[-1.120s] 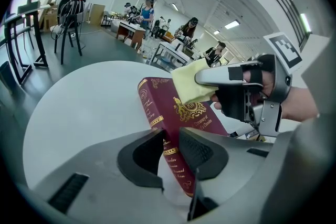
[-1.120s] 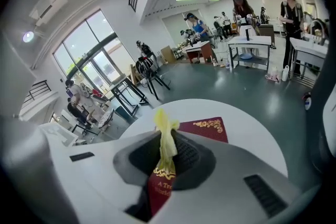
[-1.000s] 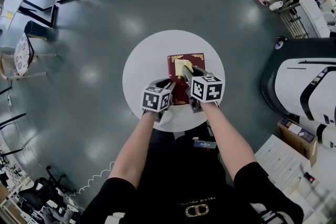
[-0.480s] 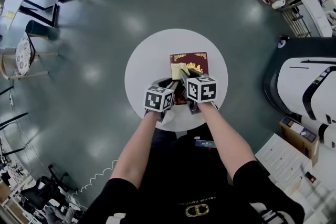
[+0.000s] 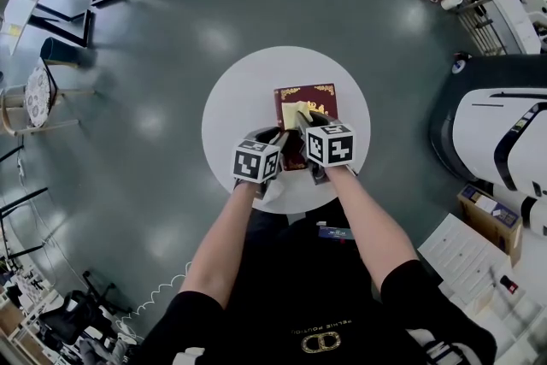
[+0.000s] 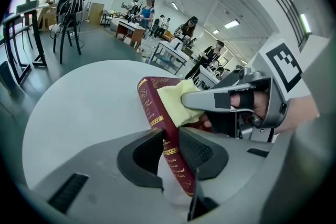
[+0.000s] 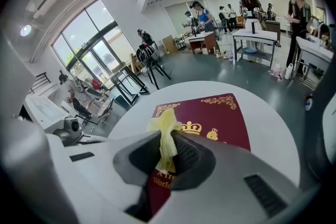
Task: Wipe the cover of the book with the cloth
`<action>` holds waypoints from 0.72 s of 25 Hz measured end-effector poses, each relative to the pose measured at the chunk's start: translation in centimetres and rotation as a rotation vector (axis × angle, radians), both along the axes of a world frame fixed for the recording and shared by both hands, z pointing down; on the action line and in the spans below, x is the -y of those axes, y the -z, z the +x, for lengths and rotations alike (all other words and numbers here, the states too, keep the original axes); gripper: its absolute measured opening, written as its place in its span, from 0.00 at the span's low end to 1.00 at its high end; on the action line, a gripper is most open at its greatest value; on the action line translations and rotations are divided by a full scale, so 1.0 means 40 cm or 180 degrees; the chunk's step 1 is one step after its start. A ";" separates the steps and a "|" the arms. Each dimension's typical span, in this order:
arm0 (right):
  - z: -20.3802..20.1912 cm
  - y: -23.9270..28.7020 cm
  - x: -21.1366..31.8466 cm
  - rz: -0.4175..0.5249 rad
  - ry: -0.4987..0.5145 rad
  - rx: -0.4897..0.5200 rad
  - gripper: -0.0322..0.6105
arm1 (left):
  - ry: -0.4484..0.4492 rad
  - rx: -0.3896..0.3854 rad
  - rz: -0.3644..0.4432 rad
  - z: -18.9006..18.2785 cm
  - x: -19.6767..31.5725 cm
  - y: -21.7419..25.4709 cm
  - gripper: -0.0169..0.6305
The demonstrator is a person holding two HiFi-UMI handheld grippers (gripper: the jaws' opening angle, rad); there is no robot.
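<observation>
The maroon book point(image 7: 210, 123) is clamped at its spine by the left claw point(image 6: 170, 144) on the table point(image 5: 239, 98). The yellow cloth point(image 7: 164, 128), pinched in the right claw point(image 7: 167, 152), has been lowered slightly against the cover; wiping is judged under way.

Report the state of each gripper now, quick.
Left gripper: closed on the book, at its spine.
Right gripper: closed on the yellow cloth, over the book's cover.

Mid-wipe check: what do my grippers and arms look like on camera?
The left gripper and right gripper are light grey with dark ribbed pads. Each carries a white cube with black square markers. The person wears a black top with short sleeves.
</observation>
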State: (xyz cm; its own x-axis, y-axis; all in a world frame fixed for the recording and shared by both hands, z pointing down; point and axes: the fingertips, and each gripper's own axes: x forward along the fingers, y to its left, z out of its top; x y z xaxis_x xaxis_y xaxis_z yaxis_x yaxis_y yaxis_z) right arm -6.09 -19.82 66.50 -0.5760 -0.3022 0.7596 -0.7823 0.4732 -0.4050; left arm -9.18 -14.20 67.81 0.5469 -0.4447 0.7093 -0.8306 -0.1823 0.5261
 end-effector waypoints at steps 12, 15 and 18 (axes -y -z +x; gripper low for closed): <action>0.098 -0.002 0.041 0.0069 -0.0151 -0.0118 0.19 | 0.0003 0.0004 -0.0007 -0.003 -0.001 -0.004 0.17; 0.133 -0.002 0.052 0.0081 -0.0211 -0.0161 0.19 | -0.0002 0.0005 -0.0005 -0.002 0.000 -0.002 0.17; 0.162 -0.001 0.059 0.0097 -0.0243 -0.0188 0.19 | 0.0000 0.0010 -0.0008 -0.001 0.000 -0.001 0.17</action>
